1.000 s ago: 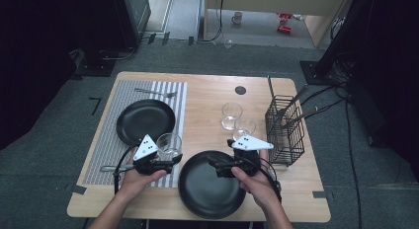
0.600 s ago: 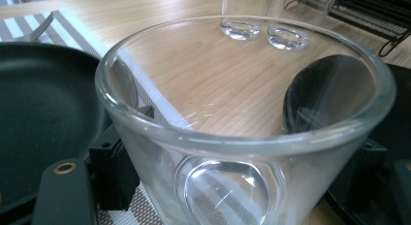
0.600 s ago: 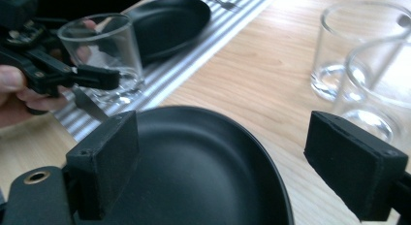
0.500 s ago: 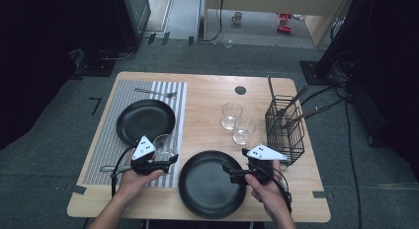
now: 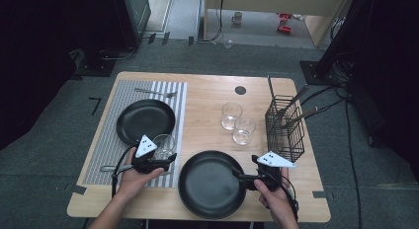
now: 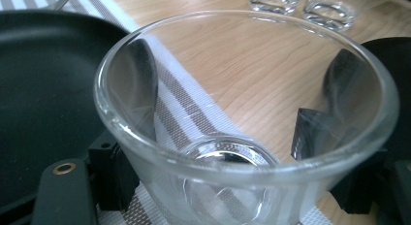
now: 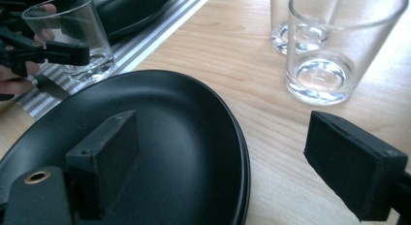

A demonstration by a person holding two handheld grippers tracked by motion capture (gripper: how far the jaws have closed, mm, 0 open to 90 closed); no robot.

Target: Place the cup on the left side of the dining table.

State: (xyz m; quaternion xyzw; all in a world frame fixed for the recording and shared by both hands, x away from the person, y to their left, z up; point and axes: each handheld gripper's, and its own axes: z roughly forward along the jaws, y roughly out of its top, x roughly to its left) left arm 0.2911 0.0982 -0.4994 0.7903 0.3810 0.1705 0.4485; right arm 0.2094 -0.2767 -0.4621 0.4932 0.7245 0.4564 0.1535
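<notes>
A clear glass (image 5: 164, 144) stands on the striped mat (image 5: 106, 145), just in front of the rear black plate (image 5: 146, 120). My left gripper (image 5: 159, 163) is shut on this glass (image 6: 145, 152), one jaw on each side of its wall. My right gripper (image 5: 242, 177) is open at the right rim of the front black plate (image 5: 210, 187). In the right gripper view its left jaw hangs over the plate (image 7: 169, 137) and its right jaw over bare wood. That view also has the held glass (image 7: 68, 36) at the far left.
Two empty glasses (image 5: 231, 115) (image 5: 244, 130) stand mid-table. A black wire basket (image 5: 285, 128) with utensils is at the right edge. A fork (image 5: 155, 93) lies at the mat's far end and another utensil (image 5: 106, 168) by my left hand.
My right gripper has drawn back to the right and toward me, from over the front plate to its right rim. The left gripper and its glass have barely shifted.
</notes>
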